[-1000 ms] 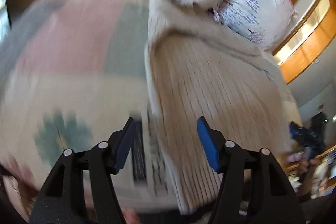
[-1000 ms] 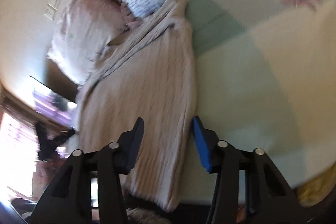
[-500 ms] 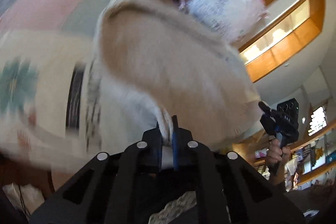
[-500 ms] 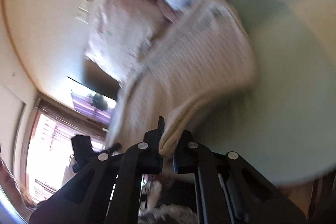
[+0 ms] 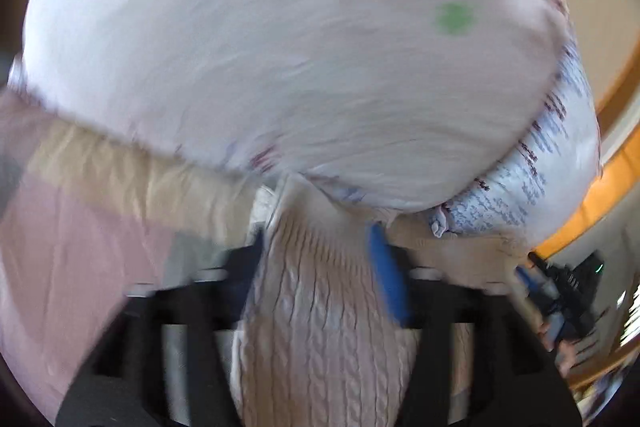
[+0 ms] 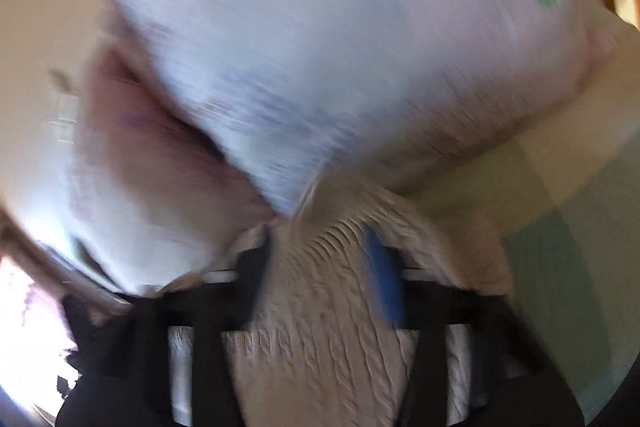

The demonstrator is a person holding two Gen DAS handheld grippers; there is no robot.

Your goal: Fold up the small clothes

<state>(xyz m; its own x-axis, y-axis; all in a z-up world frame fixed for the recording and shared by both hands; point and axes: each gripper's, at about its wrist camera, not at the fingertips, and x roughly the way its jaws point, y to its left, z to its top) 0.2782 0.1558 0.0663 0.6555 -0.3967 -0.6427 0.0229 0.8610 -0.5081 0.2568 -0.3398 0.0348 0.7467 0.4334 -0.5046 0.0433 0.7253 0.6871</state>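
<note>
The sweater [image 5: 320, 327] lies between the spread fingers of my left gripper [image 5: 320, 271] and, in the other view, between those of my right gripper [image 6: 320, 271]; both stand apart with the cable knit [image 6: 320, 327] running up the gap, and neither pinches it. It rests on the bed, its far end up against the pillows [image 5: 280, 47], with the patchwork quilt [image 5: 72, 247] to the left of my left tool and the quilt's green and cream squares [image 6: 560, 227] to the right of my right one. I judge the knit soft, thick and light, with some stretch and no stiffness, so it will sag and drag wherever it is lifted by one layer. The ribbed edge looks the firmest place to take hold, one gripper at each corner, catching all layers together. Both views are blurred, so finer detail of the folds escapes me. No containers show anywhere here.
</note>
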